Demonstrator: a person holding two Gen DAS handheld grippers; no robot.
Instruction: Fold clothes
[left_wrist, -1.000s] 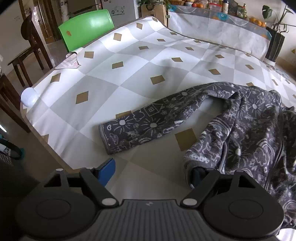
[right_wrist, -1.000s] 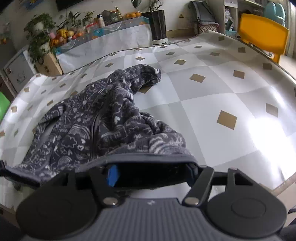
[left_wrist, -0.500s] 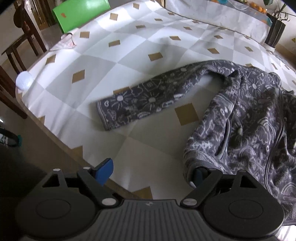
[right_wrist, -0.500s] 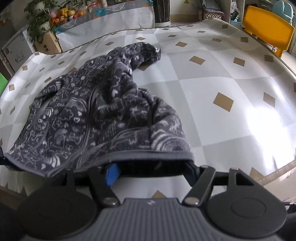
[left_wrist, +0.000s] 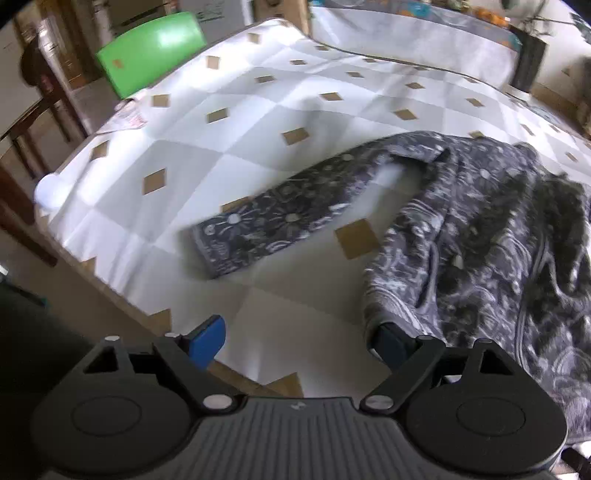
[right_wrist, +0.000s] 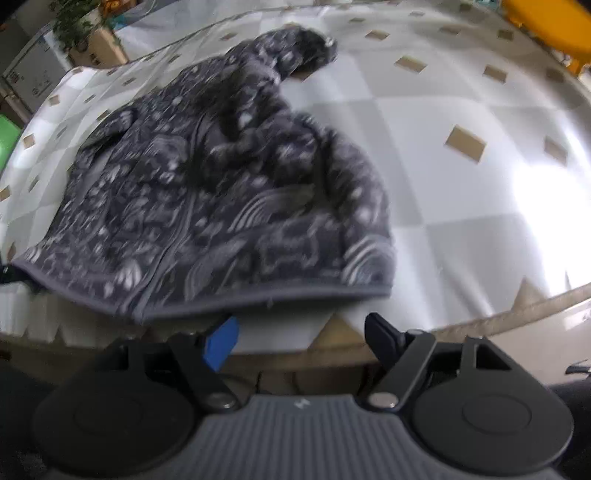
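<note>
A checked cloth covers the table (left_wrist: 258, 110), on whose near edge the dark patterned jacket (right_wrist: 229, 177) lies spread, one sleeve (left_wrist: 280, 218) stretched sideways, while the left gripper (left_wrist: 299, 339) and the right gripper (right_wrist: 299, 336) both gape, released, just off its hem.

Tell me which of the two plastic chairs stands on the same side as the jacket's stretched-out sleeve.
The green chair, behind the table's far corner on the sleeve side; the yellow chair stands opposite.

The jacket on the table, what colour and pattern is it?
The jacket is dark grey with white doodle-style drawings all over, seen best in the right wrist view.
</note>
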